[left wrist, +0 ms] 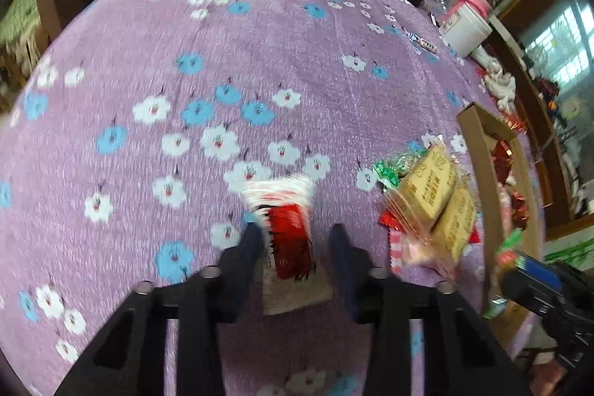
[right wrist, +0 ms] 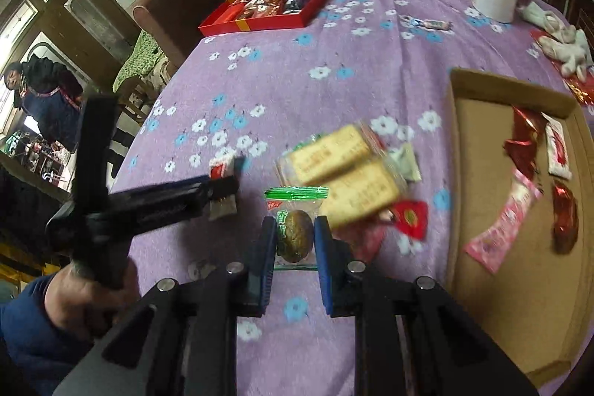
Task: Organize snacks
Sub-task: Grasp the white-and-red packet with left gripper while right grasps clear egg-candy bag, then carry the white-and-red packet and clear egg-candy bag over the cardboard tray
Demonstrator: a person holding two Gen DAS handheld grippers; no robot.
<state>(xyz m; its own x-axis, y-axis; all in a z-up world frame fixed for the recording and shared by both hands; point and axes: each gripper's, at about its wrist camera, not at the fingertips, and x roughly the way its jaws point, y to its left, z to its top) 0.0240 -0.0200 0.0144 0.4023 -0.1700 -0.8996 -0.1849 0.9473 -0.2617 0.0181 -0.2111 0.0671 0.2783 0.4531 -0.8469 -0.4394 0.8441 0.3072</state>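
Right gripper (right wrist: 296, 240) has its jaws clamped on the green-wrapped snack (right wrist: 293, 229), lifted over the tabletop (right wrist: 297, 80). Left gripper (left wrist: 297, 244) pinches a red-and-white packet (left wrist: 287, 232). Both look light, crinkly, slippery: grip mid-body, gently, near the cardboard box (right wrist: 482, 195).

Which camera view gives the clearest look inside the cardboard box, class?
The right wrist view: the cardboard box lies open to it, with red and pink packets on its floor. In the left wrist view the box is squeezed against the right edge, its contents mostly hidden.
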